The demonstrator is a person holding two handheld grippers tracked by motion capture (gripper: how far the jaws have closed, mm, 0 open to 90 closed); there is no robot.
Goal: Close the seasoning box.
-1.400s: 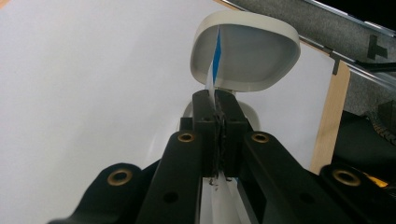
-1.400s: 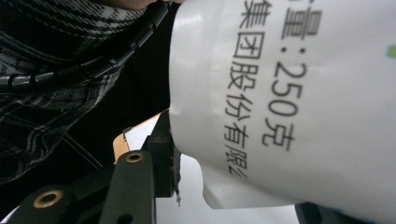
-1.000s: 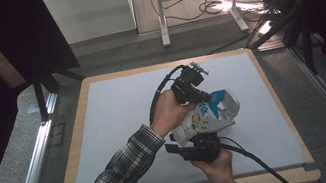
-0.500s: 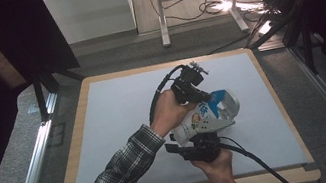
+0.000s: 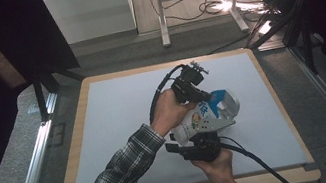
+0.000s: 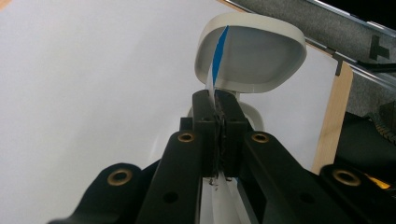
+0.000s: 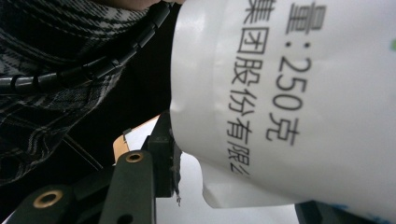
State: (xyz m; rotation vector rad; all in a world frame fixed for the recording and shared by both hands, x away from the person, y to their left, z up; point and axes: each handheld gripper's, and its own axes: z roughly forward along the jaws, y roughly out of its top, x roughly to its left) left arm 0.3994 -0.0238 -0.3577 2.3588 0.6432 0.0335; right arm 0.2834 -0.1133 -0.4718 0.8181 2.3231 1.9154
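Your left gripper (image 6: 218, 105) pinches the thin blue-and-white foil lid (image 6: 215, 70) (jaws tight together), just behind the open rim of the white cup (image 5: 208, 114). Your right gripper (image 5: 195, 142) clamps the cup's base, just above the mat (image 5: 105, 122).

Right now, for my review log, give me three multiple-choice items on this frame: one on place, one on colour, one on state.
1. Where is the white cup?
A. Over the right half of the table
B. On the floor
C. At the table's far left corner

2. What colour marks the peeled foil strip?
A. Red
B. Blue
C. Green

3. How does the left claw stand?
A. Wide open
B. Shut on the foil strip
C. Lying on the table

Key: 1 A, the high view shows the cup between the two hands there. 2 B, the left gripper view shows a blue band on the strip. 3 B, its jaws press together with the strip between them.
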